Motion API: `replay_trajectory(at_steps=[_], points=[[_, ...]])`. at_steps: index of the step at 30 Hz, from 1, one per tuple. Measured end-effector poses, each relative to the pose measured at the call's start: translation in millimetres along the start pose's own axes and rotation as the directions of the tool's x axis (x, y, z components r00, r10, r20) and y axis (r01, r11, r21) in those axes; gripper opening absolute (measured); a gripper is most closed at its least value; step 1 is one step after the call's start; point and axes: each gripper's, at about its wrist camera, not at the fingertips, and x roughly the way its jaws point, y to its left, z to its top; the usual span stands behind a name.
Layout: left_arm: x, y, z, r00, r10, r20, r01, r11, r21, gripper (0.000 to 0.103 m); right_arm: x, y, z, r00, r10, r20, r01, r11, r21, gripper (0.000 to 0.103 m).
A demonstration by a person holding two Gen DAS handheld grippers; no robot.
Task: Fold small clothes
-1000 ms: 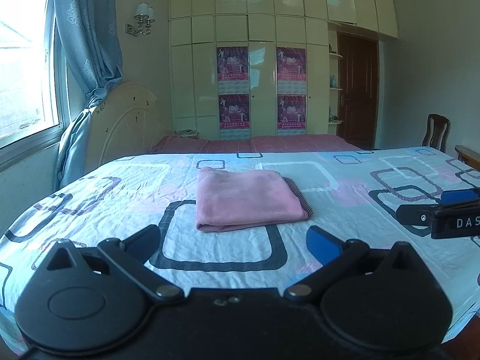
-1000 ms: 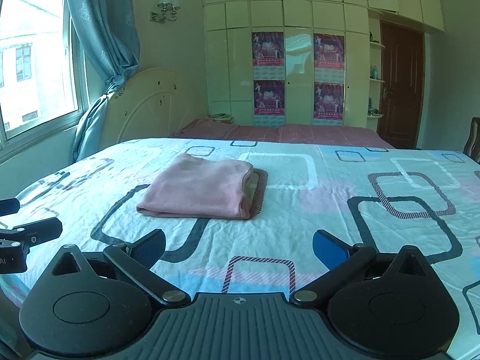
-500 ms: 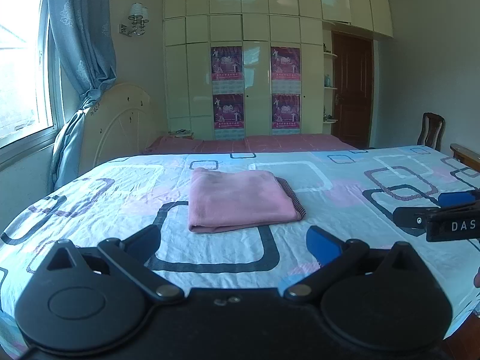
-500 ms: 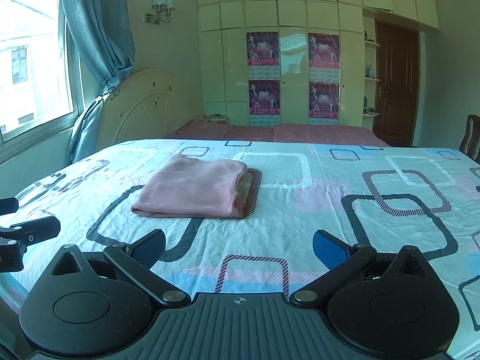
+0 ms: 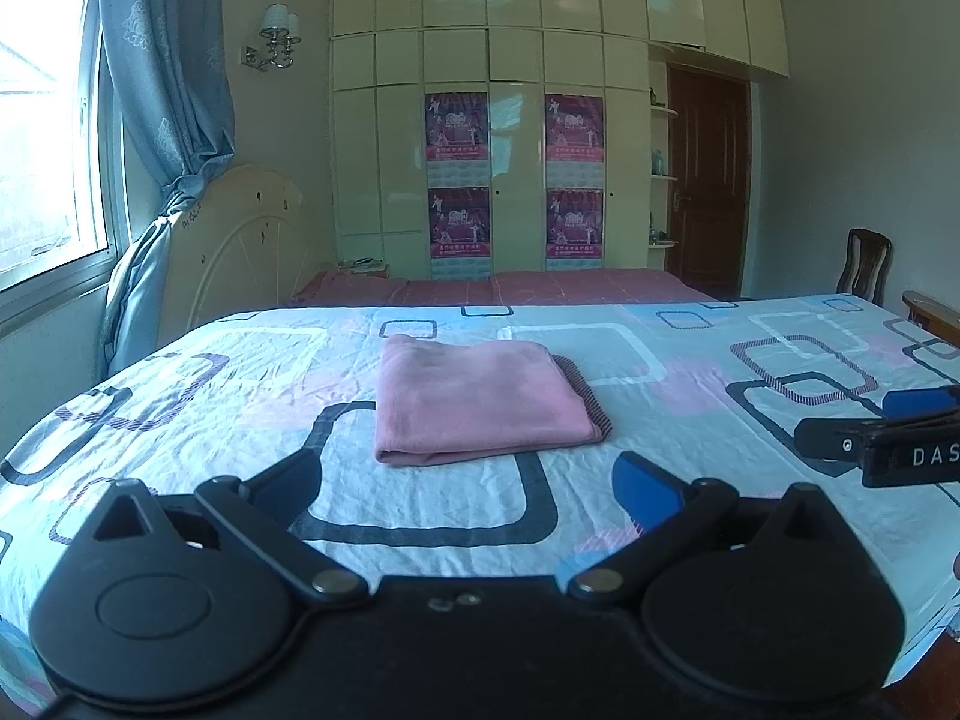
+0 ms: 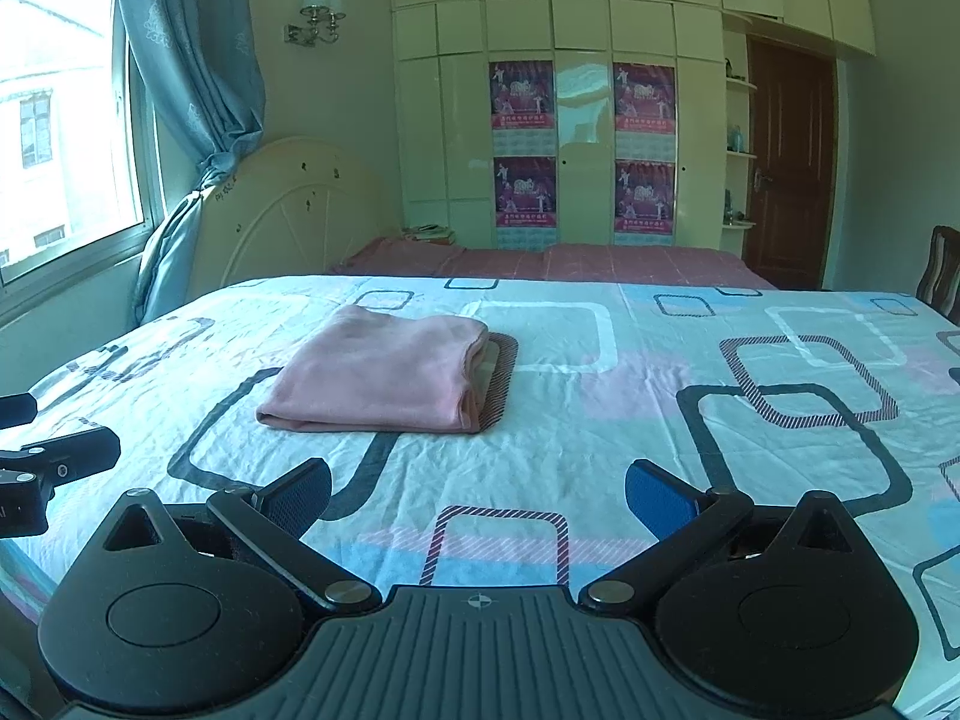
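A pink garment [image 5: 474, 399] lies folded into a flat rectangle on the patterned bed sheet [image 5: 690, 372]; it also shows in the right wrist view [image 6: 384, 375]. My left gripper [image 5: 474, 483] is open and empty, held above the sheet just short of the garment's near edge. My right gripper [image 6: 480, 495] is open and empty, to the right and nearer than the garment. The right gripper shows at the right edge of the left wrist view [image 5: 882, 444]. The left gripper shows at the left edge of the right wrist view [image 6: 54, 462].
The bed sheet [image 6: 690, 432] covers a wide flat surface. A cream headboard [image 5: 240, 240] and blue curtain [image 5: 168, 120] stand far left. Wardrobes with posters [image 5: 516, 180], a brown door [image 5: 708, 180] and a wooden chair [image 5: 867, 264] are at the back.
Both grippers have drifted slightly, so the garment sits a touch more to the left in each view. The folded garment itself has not moved. Both stay open.
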Motion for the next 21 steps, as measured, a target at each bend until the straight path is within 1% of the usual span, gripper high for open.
replay_trajectory(at_steps=[21], points=[[1.0,2.1,0.2,1.000,0.008,-0.001,-0.008,1.000,-0.015,0.103,3.8,2.7,-1.0,1.000,0.007,-0.005,-0.007,1.000,-0.009,0.103]])
